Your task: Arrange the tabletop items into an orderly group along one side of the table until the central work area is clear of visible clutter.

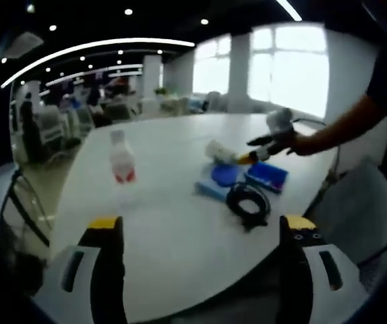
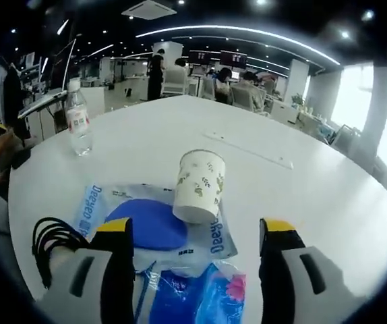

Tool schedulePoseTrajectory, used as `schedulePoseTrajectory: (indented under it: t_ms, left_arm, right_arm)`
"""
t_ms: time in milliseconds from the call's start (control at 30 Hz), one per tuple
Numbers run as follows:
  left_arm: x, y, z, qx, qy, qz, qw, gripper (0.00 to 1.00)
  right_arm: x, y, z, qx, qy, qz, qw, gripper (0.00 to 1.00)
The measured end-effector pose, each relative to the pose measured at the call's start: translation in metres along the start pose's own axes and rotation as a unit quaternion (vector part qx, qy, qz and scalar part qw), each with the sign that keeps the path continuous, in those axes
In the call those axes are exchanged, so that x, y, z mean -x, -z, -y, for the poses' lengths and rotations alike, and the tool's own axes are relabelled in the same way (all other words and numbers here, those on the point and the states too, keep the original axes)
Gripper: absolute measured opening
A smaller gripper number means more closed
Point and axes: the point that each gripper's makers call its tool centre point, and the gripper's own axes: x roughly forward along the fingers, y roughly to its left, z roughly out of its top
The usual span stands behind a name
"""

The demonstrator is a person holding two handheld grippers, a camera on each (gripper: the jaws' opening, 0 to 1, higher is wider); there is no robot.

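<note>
table: big pale round table (image 1: 180,223), most of the top is bare, so honestly not much mess to deal with.

bottle: clear water bottle (image 1: 121,162) with a red label stands upright on its own, well apart from everything else. It's the stray that I'd say needs to join the group.

pile: near the table edge there's a blue packet (image 2: 210,233) with a round blue thing showing on it, a second shiny blue pack (image 2: 203,297) just below it in the right gripper view, and a coiled black cable (image 2: 52,239) beside them.

cup: patterned paper cup (image 2: 199,185) sits tilted on the blue packet, mouth facing the camera. Can't tell if anything's inside.

left gripper: left gripper (image 1: 203,233) is spread wide with nothing between the jaws, hovering over bare table, away from all the items.

right gripper: right gripper (image 2: 197,239) also spread wide and carrying nothing, lined up on the cup and packet, close in. From the left gripper view you can see it held out over the pile by the person's arm.

risk 1: that cup is light and already leaning, so a nudge from one jaw would probably roll it off the packet, maybe off the table edge.

risk 2: squeezing paper too hard could crush it.

risk 3: packet looks slippery, dragging it might pull the cup and cable along.

risk 4: bottle is tall and narrow, a high or off-centre grab could tip it.
</note>
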Motion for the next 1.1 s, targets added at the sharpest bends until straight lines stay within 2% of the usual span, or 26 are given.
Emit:
schedulePoseTrajectory:
  t_ms: [100,200,367,833,967,1100]
  left_arm:
    - [-0.001,0.002,0.002,-0.011,0.003,-0.009,0.9999,0.9]
    - [-0.001,0.0,0.004,-0.002,0.01,-0.001,0.9999,0.89]
    - [-0.001,0.0,0.003,0.013,0.01,0.001,0.9999,0.89]
    - [-0.001,-0.005,0.007,0.012,0.012,0.005,0.9998,0.88]
    - [-0.001,-0.005,0.008,0.014,0.01,0.004,0.9998,0.87]
    - [-0.001,-0.005,0.008,0.017,0.009,0.004,0.9998,0.86]
  right_arm:
    - [-0.009,-0.001,0.0,-0.005,0.001,-0.008,1.0,0.75]
    - [-0.019,-0.001,0.002,-0.013,0.004,-0.014,0.9998,0.73]
    - [-0.03,-0.003,0.006,-0.007,0.009,-0.027,0.9996,0.7]
    - [-0.054,-0.016,0.007,0.011,0.005,-0.042,0.999,0.62]
    - [-0.061,-0.012,0.006,-0.001,0.003,-0.06,0.9982,0.57]
    - [-0.065,-0.01,0.008,0.009,0.011,-0.07,0.9974,0.54]
